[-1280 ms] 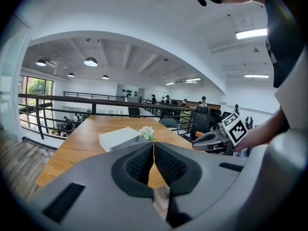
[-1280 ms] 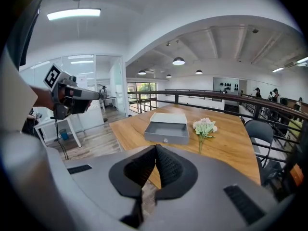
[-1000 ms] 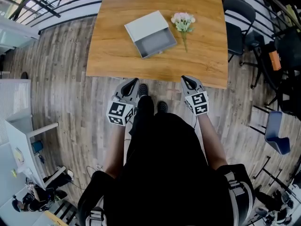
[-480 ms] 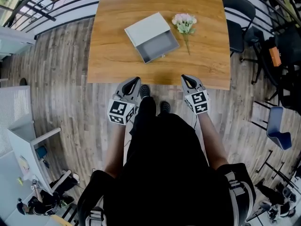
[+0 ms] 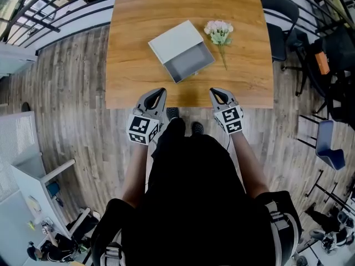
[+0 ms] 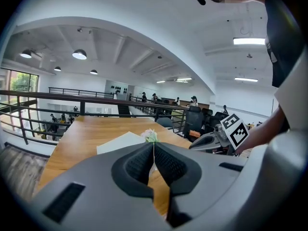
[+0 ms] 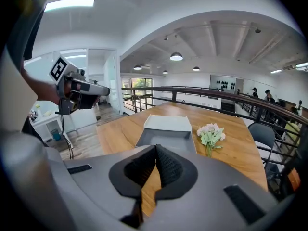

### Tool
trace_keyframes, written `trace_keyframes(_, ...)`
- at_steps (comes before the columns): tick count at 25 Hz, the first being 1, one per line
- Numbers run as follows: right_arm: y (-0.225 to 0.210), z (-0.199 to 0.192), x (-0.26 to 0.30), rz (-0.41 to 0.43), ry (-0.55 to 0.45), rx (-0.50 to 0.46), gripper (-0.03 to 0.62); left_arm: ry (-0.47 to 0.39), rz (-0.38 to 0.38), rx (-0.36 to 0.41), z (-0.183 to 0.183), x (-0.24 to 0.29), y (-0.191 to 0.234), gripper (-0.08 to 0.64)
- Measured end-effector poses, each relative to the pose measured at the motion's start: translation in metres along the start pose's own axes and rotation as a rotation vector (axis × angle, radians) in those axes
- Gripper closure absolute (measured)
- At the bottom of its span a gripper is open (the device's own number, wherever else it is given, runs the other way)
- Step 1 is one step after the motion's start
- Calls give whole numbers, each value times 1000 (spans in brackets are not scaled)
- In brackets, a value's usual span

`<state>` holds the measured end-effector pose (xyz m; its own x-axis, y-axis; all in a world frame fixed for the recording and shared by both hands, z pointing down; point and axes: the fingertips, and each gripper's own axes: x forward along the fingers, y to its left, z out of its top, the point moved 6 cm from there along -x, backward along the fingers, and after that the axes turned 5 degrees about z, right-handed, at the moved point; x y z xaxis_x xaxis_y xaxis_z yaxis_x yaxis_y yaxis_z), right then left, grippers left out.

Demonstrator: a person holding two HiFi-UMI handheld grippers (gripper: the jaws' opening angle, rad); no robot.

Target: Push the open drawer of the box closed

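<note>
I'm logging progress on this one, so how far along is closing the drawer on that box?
Done: nothing yet; the drawer is open, pulled out of the box toward the person. In hand: the left gripper and right gripper, both shut and empty, sit over the near edge of the table, short of the drawer. Left: bring a gripper to the drawer front and push it fully in.

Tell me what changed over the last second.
Both the left tongs and right tongs moved forward with the person, their tips now over the table's near edge, toward the box. Nothing was gripped or released. Both stay shut and empty; the drawer is still open, flowers unmoved.
</note>
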<state>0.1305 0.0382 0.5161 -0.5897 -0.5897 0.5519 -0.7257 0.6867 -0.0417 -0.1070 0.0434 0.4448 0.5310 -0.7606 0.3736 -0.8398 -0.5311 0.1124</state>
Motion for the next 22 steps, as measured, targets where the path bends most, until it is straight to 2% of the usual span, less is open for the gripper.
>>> trace_keyframes(6, 3, 15, 18, -38, 8, 4, 577, 11, -42, 16, 8, 16, 36, 535)
trace_keyframes(15, -15, 11, 33, -191, 4, 89, 577, 22, -145, 106, 27, 40, 70, 535)
trace_keyframes(22, -12, 13, 58, -224, -1, 138, 577, 57, -193, 127, 23, 54, 89, 535)
